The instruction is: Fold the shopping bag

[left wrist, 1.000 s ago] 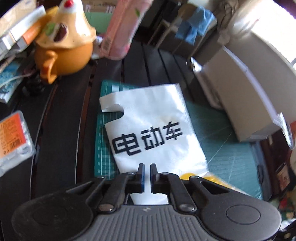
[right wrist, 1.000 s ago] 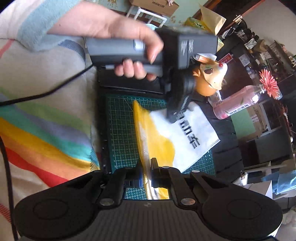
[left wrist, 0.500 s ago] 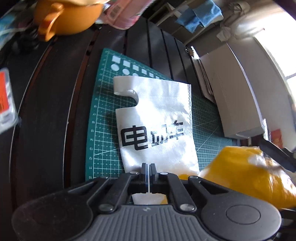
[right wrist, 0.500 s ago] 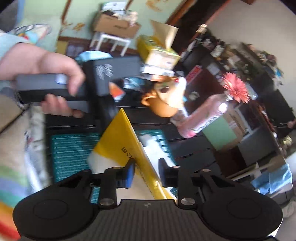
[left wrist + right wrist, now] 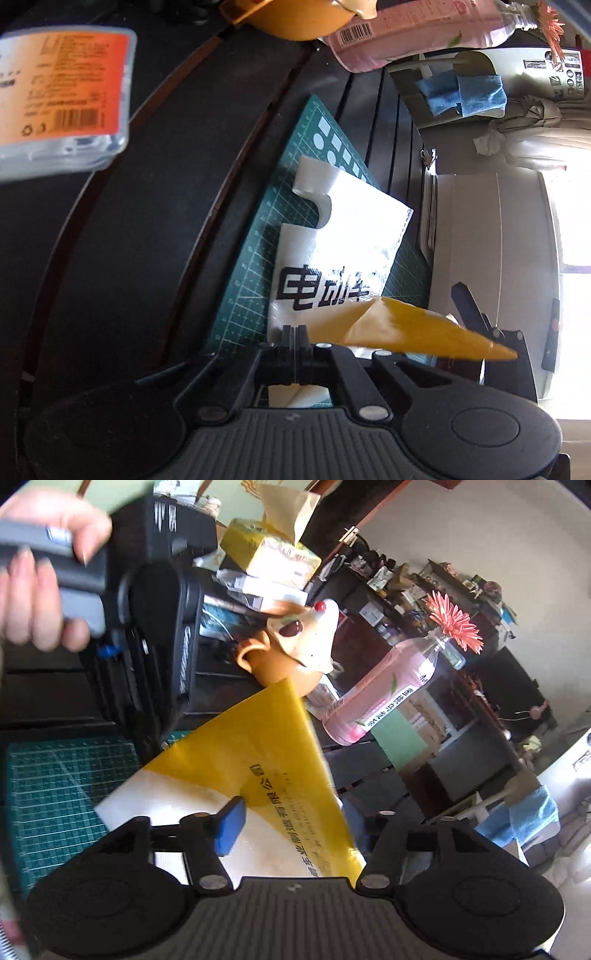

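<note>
A: The right gripper (image 5: 295, 823) has sprung wide since half a second ago; its fingers were close about the yellow fold then, and now only one blue pad (image 5: 229, 825) shows, the flap lying loose across the gap.

B: And the left gripper (image 5: 295, 345)? Same as before; pads pressed together on the near edge of the shopping bag (image 5: 334, 254), a thin sliver of it caught between them.

A: The bag itself is crinkly woven white with black printed characters and a curved handle cut-out at its far end; it lies flat on the green cutting mat (image 5: 258, 266), while the yellow part (image 5: 255, 753), glossy and printed on its inner face, stands up as a stiff triangle, higher than a moment ago.

B: From the left wrist that yellow point juts out to the right, past the mat's edge; the view has also swung, so the plastic box (image 5: 62, 92) with the orange label now sits top left.

A: Room to work? Dark slatted table (image 5: 147, 221) lies bare left of the mat; the far side is crowded, with the pink bottle (image 5: 384, 690) and orange teapot (image 5: 280, 657) near the mat's far end.
</note>
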A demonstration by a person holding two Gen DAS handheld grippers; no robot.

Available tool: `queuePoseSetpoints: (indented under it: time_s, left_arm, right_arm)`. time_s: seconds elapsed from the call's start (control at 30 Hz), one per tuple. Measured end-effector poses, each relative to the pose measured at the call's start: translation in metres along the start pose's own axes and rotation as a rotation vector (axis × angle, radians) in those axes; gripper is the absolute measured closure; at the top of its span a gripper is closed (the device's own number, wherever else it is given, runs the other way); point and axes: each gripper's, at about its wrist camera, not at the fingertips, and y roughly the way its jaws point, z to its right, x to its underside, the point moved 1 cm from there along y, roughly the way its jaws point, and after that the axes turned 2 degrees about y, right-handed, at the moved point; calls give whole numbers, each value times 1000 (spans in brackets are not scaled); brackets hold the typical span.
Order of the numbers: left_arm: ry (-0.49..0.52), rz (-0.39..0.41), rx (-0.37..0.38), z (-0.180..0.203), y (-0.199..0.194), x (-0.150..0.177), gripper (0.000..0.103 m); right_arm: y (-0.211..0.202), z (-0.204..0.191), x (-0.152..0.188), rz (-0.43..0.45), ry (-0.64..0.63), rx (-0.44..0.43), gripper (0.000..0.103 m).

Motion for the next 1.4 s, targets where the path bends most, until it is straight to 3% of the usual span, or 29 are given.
queuePoseSetpoints:
  time_s: [0.1,0.2,0.23,0.47,0.83,1.0,1.23,1.27,1.33,1.37,1.4]
  left_arm:
    - [-36,11,-3,-5,-6,-1,96]
    - [30,70,-70,4,-18,-2,92]
    - [33,75,-60,6,-18,-1,92]
    - [83,117,7,20,-21,4,92]
    - [25,137,-52,6,-7,15,99]
    - [4,121,-34,1,-6,15,99]
    - [26,116,-54,8,-3,11,99]
    - [29,107,-58,9,-3,11,99]
    - [37,88,-65,11,-3,12,99]
    - [40,79,-68,12,-3,13,99]
    - [44,70,-72,13,-3,14,99]
  right_arm:
    - [13,-9,1,5,-41,16,31]
    - [21,-14,1,7,-64,5,31]
    - [24,-15,1,8,-72,-4,31]
    - [38,-16,1,39,-63,-42,24]
    - [37,-8,2,56,-7,-81,23]
    - [12,35,1,66,273,-136,23]
    - [-33,101,18,38,767,-111,23]
    - [-35,107,24,12,888,-150,27]
    - [-28,112,36,-43,1065,-235,57]
    - [-18,111,44,-100,1154,-291,86]
    - [-6,107,52,-180,1211,-324,97]
